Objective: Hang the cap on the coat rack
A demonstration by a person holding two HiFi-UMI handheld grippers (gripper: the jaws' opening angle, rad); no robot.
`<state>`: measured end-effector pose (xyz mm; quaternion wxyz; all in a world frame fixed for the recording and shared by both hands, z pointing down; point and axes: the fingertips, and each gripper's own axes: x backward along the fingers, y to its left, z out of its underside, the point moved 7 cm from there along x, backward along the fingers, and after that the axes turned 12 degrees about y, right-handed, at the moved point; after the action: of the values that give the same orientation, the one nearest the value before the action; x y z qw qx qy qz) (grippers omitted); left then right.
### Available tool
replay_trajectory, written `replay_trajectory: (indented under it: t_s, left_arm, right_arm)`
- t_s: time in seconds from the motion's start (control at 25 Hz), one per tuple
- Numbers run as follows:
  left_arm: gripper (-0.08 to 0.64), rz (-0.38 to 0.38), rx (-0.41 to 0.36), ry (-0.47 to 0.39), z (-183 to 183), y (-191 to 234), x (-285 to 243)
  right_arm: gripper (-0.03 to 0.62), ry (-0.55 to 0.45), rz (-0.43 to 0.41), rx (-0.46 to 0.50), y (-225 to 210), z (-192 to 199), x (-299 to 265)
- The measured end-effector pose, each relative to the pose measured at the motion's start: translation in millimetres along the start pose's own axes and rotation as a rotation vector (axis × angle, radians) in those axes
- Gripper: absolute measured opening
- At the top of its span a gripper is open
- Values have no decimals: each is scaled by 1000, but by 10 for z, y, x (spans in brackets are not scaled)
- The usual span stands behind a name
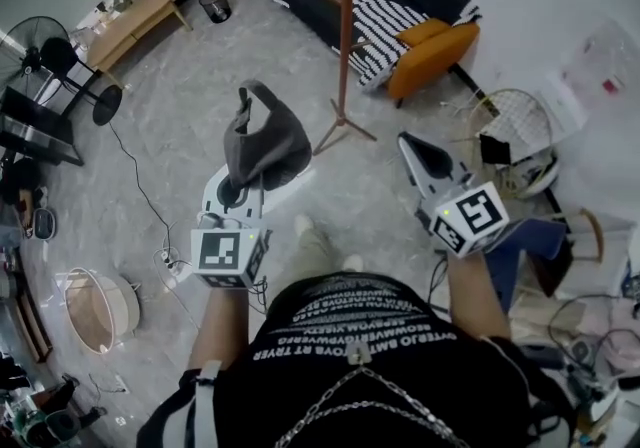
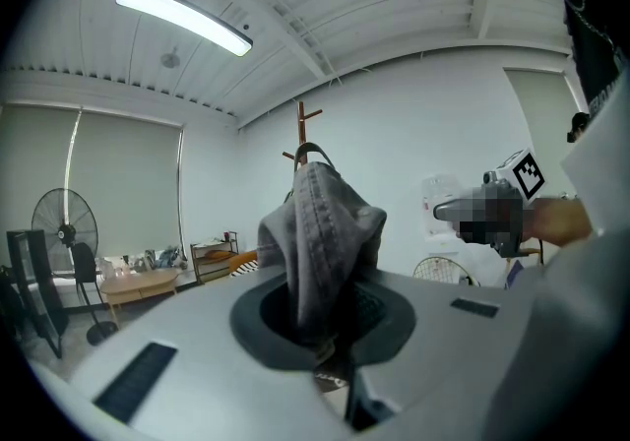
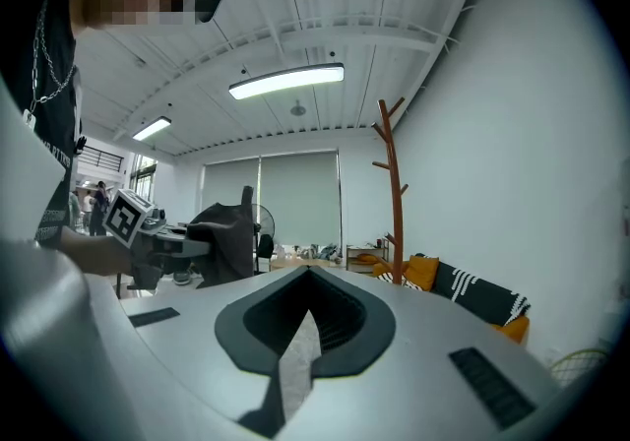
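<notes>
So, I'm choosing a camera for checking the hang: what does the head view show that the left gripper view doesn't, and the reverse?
Head view only: the coat rack's feet on the floor, the person's shoes and the white basket. Left gripper view only: the rack's forked top and the ceiling light. Both: the grey cap clamped in the left tool, the right tool beside it, and the standing fan.
</notes>
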<state>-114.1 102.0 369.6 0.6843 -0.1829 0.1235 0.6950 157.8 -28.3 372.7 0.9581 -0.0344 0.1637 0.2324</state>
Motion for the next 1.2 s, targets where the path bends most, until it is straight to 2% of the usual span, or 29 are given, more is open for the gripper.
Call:
replay_trajectory:
  t_s: [0.32,0.6,0.72,1.2]
  left_arm:
    - [17,83,-56,-61,-268,214,-285]
    - [17,88,-130,-25,-284,377,-503]
    - [17,78,-101,-42,-312,444,-539]
    - [17,75,-110,-25,-391,579,-770]
  right_arm:
    - [-9,-35,56,14,-125,-258,-187]
    - [-9,-44,68,27,-133,-384,-399]
    - [-9,-31,66,32,-149,-387,-468]
    - [-9,-15,54,10,-340,-390,-746]
